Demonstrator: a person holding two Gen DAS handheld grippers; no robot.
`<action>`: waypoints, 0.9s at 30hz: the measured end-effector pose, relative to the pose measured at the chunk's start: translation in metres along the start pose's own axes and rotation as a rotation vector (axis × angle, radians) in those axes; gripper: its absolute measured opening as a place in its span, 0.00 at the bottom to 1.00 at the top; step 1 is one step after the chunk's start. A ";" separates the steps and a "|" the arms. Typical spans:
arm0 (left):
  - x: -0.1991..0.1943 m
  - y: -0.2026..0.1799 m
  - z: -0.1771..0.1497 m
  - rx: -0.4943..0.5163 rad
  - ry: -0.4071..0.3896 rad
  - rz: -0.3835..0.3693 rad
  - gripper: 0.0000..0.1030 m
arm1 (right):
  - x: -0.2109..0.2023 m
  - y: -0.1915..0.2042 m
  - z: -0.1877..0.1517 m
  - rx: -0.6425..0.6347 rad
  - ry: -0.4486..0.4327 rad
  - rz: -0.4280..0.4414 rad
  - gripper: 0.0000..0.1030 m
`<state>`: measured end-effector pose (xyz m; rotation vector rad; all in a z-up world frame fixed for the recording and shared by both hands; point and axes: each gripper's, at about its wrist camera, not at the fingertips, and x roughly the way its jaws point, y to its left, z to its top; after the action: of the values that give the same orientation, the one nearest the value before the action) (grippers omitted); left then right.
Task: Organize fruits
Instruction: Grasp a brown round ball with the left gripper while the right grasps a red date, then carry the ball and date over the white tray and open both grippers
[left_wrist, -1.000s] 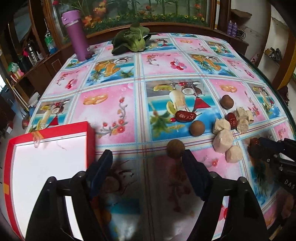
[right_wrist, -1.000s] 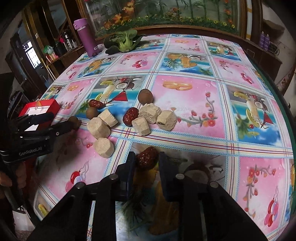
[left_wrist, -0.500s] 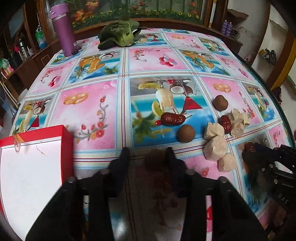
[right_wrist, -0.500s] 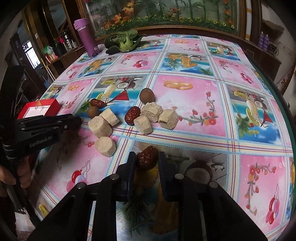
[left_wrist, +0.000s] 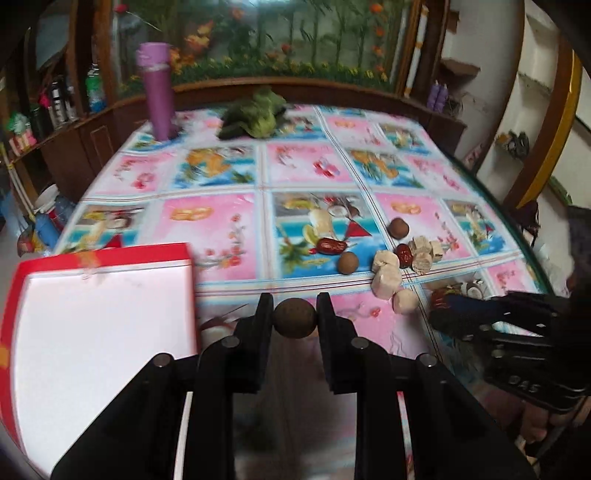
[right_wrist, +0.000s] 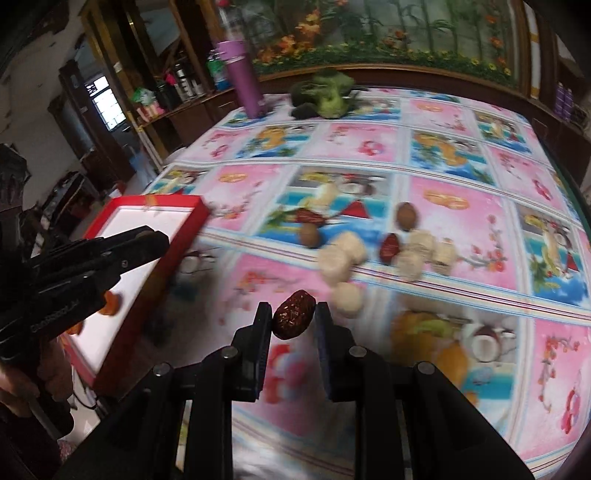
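Note:
My left gripper (left_wrist: 294, 312) is shut on a round brown fruit (left_wrist: 294, 318) and holds it above the table, just right of the red box with a white inside (left_wrist: 96, 317). My right gripper (right_wrist: 293, 319) is shut on a dark red date (right_wrist: 293, 319), raised above the table; the box (right_wrist: 147, 243) lies to its left. On the tablecloth remain two brown round fruits (left_wrist: 348, 263) (left_wrist: 398, 228), two red dates (left_wrist: 331, 246) (left_wrist: 404, 254) and several pale beige chunks (left_wrist: 386, 278). The left gripper's side shows over the box in the right wrist view (right_wrist: 96, 266).
A purple flask (left_wrist: 158, 90) and a green leafy vegetable (left_wrist: 255, 115) stand at the table's far end. Shelves with bottles are beyond the left edge. The round table edge (left_wrist: 517, 236) curves along the right.
My left gripper closed on the brown round fruit and lifted it. My right gripper lifted the date and moved left toward the box. Both views now look from higher up.

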<state>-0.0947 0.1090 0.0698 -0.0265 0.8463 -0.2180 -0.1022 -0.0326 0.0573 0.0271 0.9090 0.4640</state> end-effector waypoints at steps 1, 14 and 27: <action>-0.010 0.007 -0.003 -0.015 -0.017 0.008 0.25 | 0.003 0.012 0.001 -0.021 0.001 0.013 0.22; -0.082 0.119 -0.049 -0.188 -0.110 0.271 0.25 | 0.043 0.148 0.041 -0.221 0.005 0.184 0.22; -0.077 0.187 -0.084 -0.302 -0.046 0.367 0.25 | 0.116 0.221 0.055 -0.268 0.139 0.221 0.22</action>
<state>-0.1728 0.3127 0.0501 -0.1564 0.8170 0.2556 -0.0827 0.2222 0.0513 -0.1519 0.9786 0.7981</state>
